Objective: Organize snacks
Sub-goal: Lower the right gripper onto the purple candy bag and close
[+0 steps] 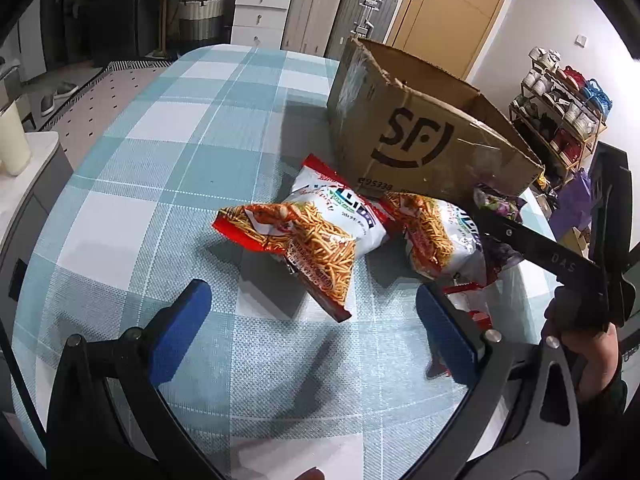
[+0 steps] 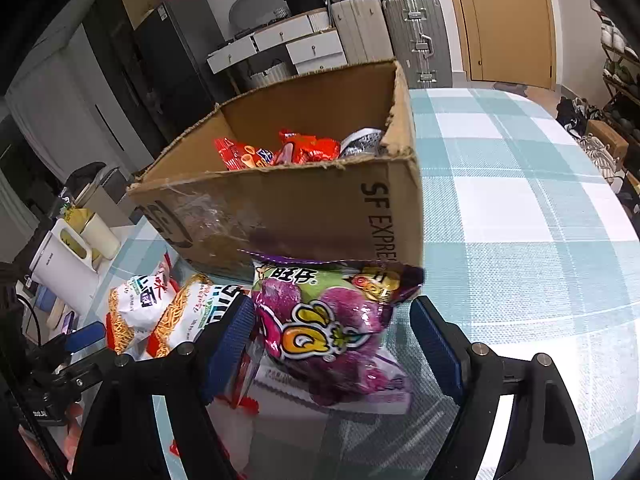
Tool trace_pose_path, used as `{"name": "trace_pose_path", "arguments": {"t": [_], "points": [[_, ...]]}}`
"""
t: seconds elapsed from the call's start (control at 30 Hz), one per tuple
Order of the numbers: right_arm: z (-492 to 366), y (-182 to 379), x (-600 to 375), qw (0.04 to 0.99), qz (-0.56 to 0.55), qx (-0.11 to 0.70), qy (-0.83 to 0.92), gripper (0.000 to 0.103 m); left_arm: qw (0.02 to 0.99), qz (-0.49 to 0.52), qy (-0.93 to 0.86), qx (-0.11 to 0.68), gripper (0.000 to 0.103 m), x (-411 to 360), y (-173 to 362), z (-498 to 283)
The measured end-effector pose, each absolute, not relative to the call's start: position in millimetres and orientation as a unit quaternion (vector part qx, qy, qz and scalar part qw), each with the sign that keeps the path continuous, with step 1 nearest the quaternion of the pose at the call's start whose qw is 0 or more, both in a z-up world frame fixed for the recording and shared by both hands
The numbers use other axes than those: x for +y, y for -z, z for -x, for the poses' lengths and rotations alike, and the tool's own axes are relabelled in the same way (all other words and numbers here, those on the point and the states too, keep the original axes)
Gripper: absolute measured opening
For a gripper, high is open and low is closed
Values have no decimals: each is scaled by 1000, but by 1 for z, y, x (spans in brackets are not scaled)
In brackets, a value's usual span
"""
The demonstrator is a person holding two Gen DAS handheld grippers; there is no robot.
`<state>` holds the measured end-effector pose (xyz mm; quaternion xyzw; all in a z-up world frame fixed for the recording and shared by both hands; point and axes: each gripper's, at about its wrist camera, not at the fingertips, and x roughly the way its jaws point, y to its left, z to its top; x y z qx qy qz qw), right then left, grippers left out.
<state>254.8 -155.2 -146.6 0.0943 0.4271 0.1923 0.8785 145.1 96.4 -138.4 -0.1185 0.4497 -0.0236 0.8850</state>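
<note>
A brown SF cardboard box (image 1: 420,132) stands open on the checked tablecloth, with red snack packs (image 2: 280,152) lying inside it. In front of the box lie two noodle snack bags (image 1: 304,232) (image 1: 436,232). My left gripper (image 1: 316,324) hovers open just short of the nearer bag, with nothing between its blue pads. A purple candy bag (image 2: 328,328) rests on a flat white and purple pack (image 2: 332,396) close to the box wall. My right gripper (image 2: 332,344) straddles this bag. Its left pad (image 2: 232,344) touches the bag, while a gap shows at the right pad.
A white kettle (image 2: 60,268) and a cream cup (image 1: 12,140) stand on a side unit beyond the table edge. Suitcases (image 2: 416,36), drawers and a wooden door (image 1: 452,12) line the far wall. A shoe rack (image 1: 560,120) stands beyond the box.
</note>
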Motion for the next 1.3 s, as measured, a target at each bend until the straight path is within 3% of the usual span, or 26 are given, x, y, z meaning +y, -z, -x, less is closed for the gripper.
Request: {"name": "trace_pose_path", "arguments": {"t": [0.03, 0.3, 1.3], "points": [[-254, 149, -155, 877, -95, 429, -194, 68, 884, 118, 23, 451, 102, 97, 139, -146], [-244, 150, -160, 874, -97, 420, -223, 53, 882, 125, 18, 454, 102, 102, 143, -151], [-149, 125, -175, 885, -103, 401, -213, 53, 893, 95, 32, 438, 102, 131, 115, -156]]}}
